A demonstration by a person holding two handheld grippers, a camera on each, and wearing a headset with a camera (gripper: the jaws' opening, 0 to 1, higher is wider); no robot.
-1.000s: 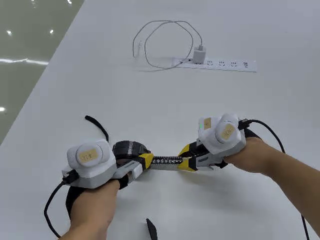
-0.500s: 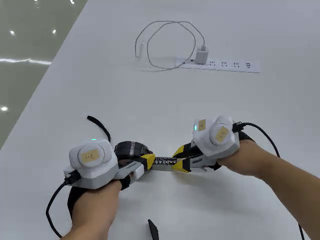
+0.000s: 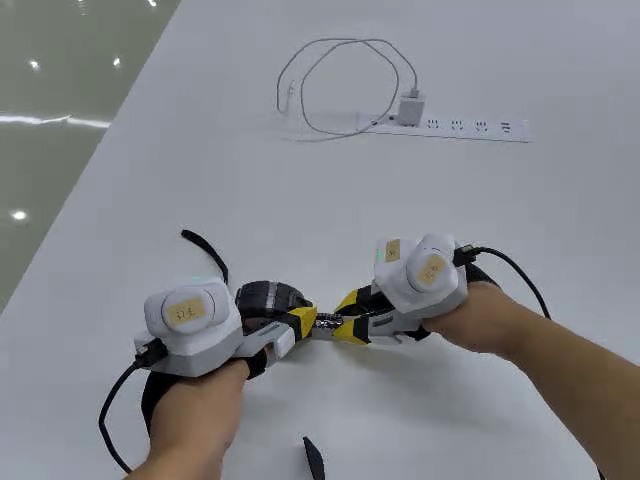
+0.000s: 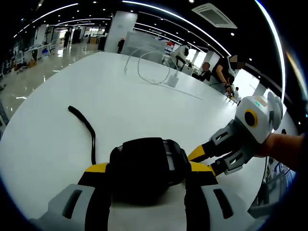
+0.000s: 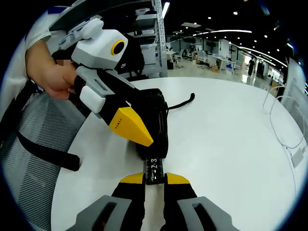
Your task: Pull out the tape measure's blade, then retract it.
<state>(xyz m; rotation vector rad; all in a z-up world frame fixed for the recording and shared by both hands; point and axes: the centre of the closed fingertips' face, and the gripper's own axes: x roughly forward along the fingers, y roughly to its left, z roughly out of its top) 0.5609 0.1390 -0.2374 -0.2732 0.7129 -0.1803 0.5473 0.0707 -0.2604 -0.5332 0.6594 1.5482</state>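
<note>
We see open table (image 3: 420, 210) ahead, its edge at left. Left gripper (image 3: 299, 322) clamps tape measure (image 3: 266, 298); right gripper (image 3: 347, 329) pinches its blade (image 5: 154, 166), lying crosswise.

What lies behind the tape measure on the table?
A black strap lies behind the tape measure; farther back, a power strip. The left gripper hides the strap's near end.

The rounded plastic tape measure case (image 4: 144, 156) and thin strap (image 4: 89, 133) are black, its narrow blade (image 5: 153, 168) numeral-marked, the left gripper (image 4: 150, 169) and right gripper (image 5: 155, 180) white-grey with yellow-tipped black jaws, the smooth tabletop (image 3: 300, 200) plain white.
</note>
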